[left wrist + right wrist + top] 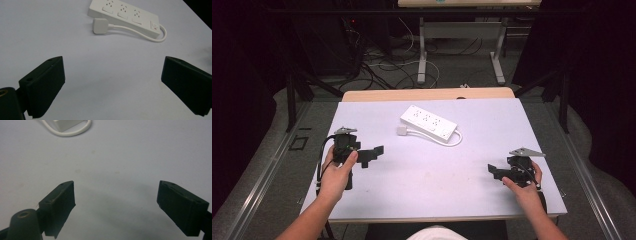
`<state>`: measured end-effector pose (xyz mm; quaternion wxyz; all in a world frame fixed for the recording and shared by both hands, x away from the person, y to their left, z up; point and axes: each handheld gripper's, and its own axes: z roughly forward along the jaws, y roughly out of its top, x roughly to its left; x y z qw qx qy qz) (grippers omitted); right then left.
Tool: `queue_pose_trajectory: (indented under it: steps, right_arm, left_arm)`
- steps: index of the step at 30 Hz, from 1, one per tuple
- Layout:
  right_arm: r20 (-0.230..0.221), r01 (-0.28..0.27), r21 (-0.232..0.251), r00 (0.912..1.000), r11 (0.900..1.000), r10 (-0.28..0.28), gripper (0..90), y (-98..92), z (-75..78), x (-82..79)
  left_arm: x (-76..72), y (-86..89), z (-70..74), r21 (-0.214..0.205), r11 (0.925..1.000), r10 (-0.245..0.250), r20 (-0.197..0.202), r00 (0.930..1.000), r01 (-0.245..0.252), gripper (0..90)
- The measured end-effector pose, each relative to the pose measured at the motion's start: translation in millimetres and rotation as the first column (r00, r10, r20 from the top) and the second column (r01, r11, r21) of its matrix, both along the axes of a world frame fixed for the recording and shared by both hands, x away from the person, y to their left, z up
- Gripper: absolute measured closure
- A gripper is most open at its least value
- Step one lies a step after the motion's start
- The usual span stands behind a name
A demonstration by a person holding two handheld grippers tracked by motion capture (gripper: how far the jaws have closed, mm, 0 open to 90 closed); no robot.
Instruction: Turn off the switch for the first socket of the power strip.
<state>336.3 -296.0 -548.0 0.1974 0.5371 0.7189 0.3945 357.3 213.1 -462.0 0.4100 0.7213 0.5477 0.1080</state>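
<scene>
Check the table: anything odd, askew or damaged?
Nothing stands out. The power strip lies flat, angled across the table, its plug unplugged beside it. A few faint stains mark the surface.

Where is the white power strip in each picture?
High view: the power strip lies at the table's middle, toward the far edge, between the two grippers.
Left gripper view: top, right of centre, beyond the open jaws.
Right gripper view: just a corner at the top left.
Shared landmark: its looping white cable.
</scene>
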Motion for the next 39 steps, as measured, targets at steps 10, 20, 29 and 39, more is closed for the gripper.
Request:
queue_pose_trajectory:
  steps: [10,20,29,39]
  right_arm:
    - [-0.004,0.003,0.012,1.0000,0.9999,-0.003,14.1,-3.5,-1.0,1.0]
    - [-0.010,0.007,0.020,0.9999,0.9998,-0.007,14.1,-2.7,-1.1,0.9]
    - [-0.003,0.006,0.010,1.0000,0.9999,-0.006,14.0,-2.0,0.2,-1.0]
    - [0.009,-0.003,-0.006,1.0000,1.0000,0.003,12.8,-0.2,1.7,-2.4]
  left_arm:
    - [-8.4,20.5,-4.5,-0.006,0.9966,0.083,0.028,0.9962,-0.082,5.2]
    - [-18.0,42.1,-18.3,0.024,0.9891,0.143,0.065,0.9875,-0.145,5.3]
    - [-24.3,52.6,-36.8,0.000,0.9869,0.161,0.064,0.9848,-0.161,5.3]
    - [-31.9,63.6,-66.1,-0.002,0.9886,0.151,0.056,0.9870,-0.151,5.4]
